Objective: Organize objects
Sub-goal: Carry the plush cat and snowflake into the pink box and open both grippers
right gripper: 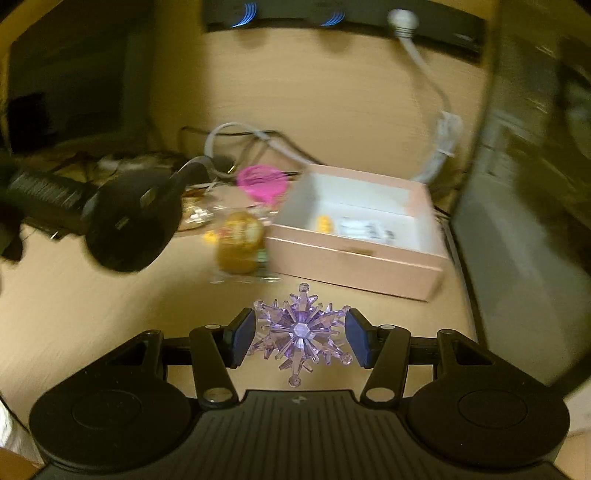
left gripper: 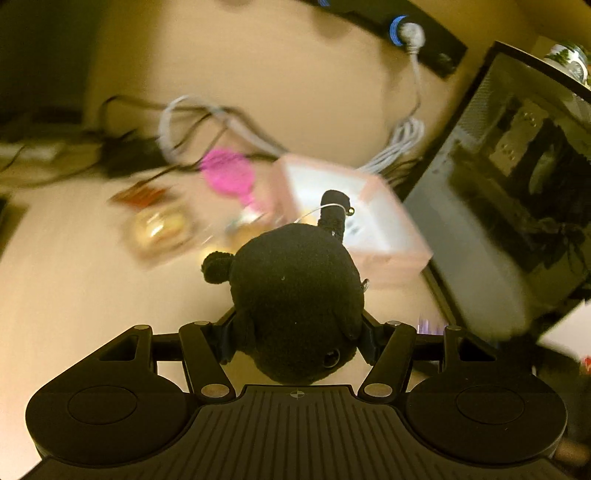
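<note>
My left gripper (left gripper: 297, 332) is shut on a black plush toy (left gripper: 295, 288), held off the wooden table with its round body bulging past the fingers. In the right wrist view, my right gripper (right gripper: 301, 338) is shut on a clear purple snowflake ornament (right gripper: 301, 328), its blue pads (right gripper: 242, 338) pressing both sides. An open pink box (left gripper: 388, 264) (right gripper: 351, 266) lies just ahead of both grippers, to the right. It holds a small yellow piece (right gripper: 325, 223) and a white labelled item (right gripper: 365, 229). The left gripper's black body (right gripper: 129, 229) shows blurred at the left of the right wrist view.
A gold-wrapped packet (right gripper: 240, 240) (left gripper: 160, 227) and a pink brush-like object (right gripper: 260, 181) (left gripper: 229, 171) lie left of the box. Tangled cables (left gripper: 192, 122) and a bundled white cord (left gripper: 402, 144) lie behind. A dark case (left gripper: 517, 184) stands to the right, a black power strip (right gripper: 332, 14) at the back.
</note>
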### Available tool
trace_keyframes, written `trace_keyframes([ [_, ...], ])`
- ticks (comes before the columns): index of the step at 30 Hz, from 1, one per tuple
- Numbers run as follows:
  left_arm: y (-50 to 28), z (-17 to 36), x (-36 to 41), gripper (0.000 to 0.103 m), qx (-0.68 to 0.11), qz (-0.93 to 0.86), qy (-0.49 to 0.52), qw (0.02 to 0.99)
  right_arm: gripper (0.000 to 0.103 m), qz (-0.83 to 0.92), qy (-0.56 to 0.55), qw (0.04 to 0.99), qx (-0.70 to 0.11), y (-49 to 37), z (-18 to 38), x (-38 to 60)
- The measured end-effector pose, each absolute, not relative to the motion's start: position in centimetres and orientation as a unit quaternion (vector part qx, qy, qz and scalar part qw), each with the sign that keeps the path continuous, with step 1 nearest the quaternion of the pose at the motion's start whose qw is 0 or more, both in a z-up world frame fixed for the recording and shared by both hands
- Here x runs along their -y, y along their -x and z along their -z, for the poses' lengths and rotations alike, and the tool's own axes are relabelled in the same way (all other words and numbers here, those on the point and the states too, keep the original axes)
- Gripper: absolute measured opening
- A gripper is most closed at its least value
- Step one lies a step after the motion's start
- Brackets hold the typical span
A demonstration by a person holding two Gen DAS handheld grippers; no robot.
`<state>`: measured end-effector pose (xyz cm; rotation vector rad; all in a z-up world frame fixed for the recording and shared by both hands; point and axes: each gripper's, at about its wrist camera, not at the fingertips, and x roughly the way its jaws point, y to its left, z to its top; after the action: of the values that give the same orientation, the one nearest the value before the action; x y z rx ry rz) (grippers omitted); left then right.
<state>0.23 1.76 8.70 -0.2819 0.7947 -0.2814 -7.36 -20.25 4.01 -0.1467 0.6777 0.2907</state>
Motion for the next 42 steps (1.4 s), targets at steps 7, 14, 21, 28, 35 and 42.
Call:
trace_keyframes([
  [7, -7.1, -11.0, 3.8, 0.066, -0.339, 0.162, 0.1, 0.921, 0.054, -0.128, 0.041, 0.933, -0.333, 7.6, -3.2, 23.3],
  [14, -13.7, -11.0, 7.5, 0.069, -0.294, 0.167, 0.101, 0.936, 0.054, -0.103, 0.018, 0.929, -0.356, 7.2, -1.9, 25.2],
  [21, -19.0, -6.8, 9.4, 0.069, -0.324, 0.132, 0.096, 0.932, 0.054, -0.093, 0.026, 0.922, -0.376, 6.6, -0.6, 25.9],
  [28, -13.8, -9.2, 4.1, 0.069, -0.258, 0.125, 0.14, 0.948, 0.054, -0.092, 0.018, 0.92, -0.379, 5.5, -0.3, 26.3],
  [35, -3.8, -7.1, -0.6, 0.069, -0.293, 0.121, 0.109, 0.942, 0.054, -0.099, 0.007, 0.942, -0.32, 0.4, -4.5, 25.0],
  [42, 0.2, -2.7, -3.3, 0.069, -0.382, 0.08, 0.129, 0.912, 0.076, -0.062, -0.014, 0.959, -0.277, -8.4, -7.8, 24.2],
])
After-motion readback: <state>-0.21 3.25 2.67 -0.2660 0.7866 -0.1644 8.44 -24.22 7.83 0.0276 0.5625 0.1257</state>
